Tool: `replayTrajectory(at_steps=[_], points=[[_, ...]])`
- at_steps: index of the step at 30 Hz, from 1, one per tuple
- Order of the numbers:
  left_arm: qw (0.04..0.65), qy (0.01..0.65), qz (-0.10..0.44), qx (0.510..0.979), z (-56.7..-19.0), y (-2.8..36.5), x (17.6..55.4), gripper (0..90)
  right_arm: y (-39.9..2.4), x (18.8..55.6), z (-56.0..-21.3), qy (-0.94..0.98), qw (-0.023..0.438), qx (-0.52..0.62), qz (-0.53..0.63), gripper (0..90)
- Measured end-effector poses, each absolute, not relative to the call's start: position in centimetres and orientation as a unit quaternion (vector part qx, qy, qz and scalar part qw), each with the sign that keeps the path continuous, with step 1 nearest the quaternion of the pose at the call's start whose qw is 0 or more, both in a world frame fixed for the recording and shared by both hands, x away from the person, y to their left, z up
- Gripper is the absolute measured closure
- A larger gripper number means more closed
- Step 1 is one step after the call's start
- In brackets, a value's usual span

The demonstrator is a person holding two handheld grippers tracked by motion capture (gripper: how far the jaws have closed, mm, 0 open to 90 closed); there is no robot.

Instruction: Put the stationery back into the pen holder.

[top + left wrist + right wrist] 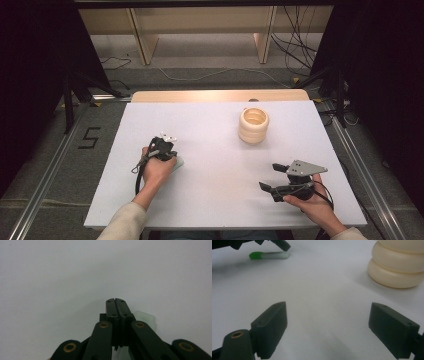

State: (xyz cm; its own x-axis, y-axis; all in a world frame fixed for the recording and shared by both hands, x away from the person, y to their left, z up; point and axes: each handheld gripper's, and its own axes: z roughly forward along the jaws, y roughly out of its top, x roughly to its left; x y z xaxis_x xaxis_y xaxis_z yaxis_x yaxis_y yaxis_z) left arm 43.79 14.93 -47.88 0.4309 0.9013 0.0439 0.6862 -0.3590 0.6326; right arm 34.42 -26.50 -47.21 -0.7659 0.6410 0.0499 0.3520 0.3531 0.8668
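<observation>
Both forearms enter from the near edge of the white table (215, 125), grey floor and cables beyond. Left gripper (164, 146) tilts down, jaws pressed together, tips touching a green-capped tube (269, 255) (lying flat). Right gripper (270, 176) rests level near the corner, jaws wide, empty. Cream ringed holder (253, 125) stands well apart.

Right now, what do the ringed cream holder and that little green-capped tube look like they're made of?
The ringed cream holder looks like matte moulded plastic or silicone: smooth rounded ribs, soft even sheen, no grain; I can't tell which. The little green-capped tube looks like translucent plastic with an opaque green cap, though glass isn't ruled out. It lies on the white table by the left gripper.
</observation>
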Motion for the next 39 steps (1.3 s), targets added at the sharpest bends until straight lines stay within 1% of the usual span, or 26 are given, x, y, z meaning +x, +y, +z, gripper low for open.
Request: replayTrajectory(at_steps=[7, 16, 26, 39], points=[[0.267, 0.487, 0.186, 0.811, -48.0, 14.6, 43.9, 89.9, -26.5, 34.4, -47.2, 0.808, 0.151, 0.308, 0.48, 16.3], [0.263, 0.452, 0.145, 0.84, -47.7, 14.2, 43.0, 90.0, -26.5, 34.4, -47.2, 0.808, 0.15, 0.307, 0.479, 16.3], [0.246, 0.398, 0.102, 0.878, -47.2, 12.7, 40.6, 90.0, -26.5, 34.4, -47.2, 0.808, 0.15, 0.308, 0.479, 16.3], [0.235, 0.372, 0.078, 0.895, -47.1, 12.1, 37.2, 89.9, -26.4, 34.4, -47.2, 0.809, 0.149, 0.307, 0.478, 16.3]])
